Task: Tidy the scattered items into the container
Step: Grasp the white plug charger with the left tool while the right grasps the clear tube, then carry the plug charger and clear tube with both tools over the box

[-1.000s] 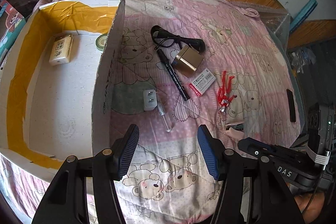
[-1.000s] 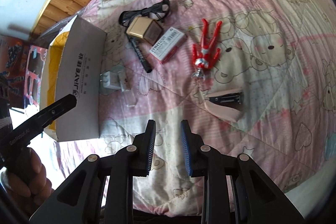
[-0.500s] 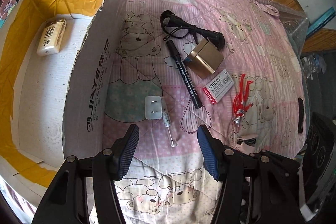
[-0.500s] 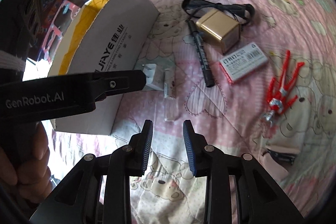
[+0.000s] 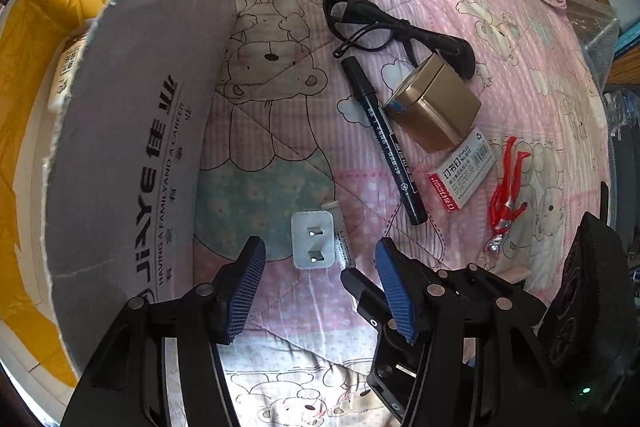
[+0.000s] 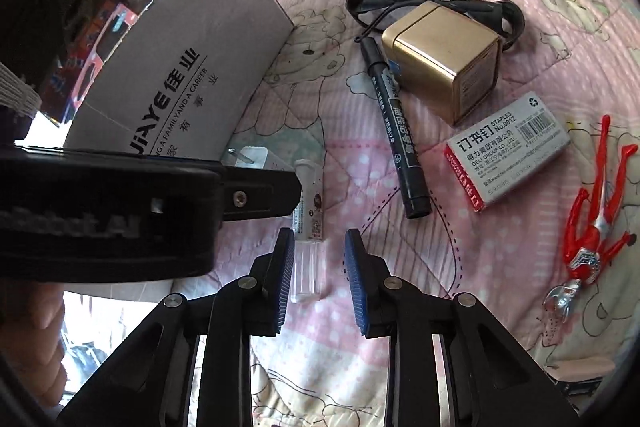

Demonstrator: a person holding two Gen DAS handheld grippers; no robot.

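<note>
Both tools (image 5: 320,277) (image 6: 316,277) gaping; clear tube (image 6: 306,227) lengthwise between right pads, seemingly untouched.

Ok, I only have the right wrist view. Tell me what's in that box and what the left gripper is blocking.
Observer: Inside the cardboard box a beige packet with a QR code shows, by yellow-taped walls.
Operator: Now describe the thing behind the left gripper.
Observer: It is a white plug, prongs facing up, right beside the small clear tube.
Operator: Give me the left gripper's state.
Observer: The left gripper is open, with the plug between its fingertips in the picture.
</note>
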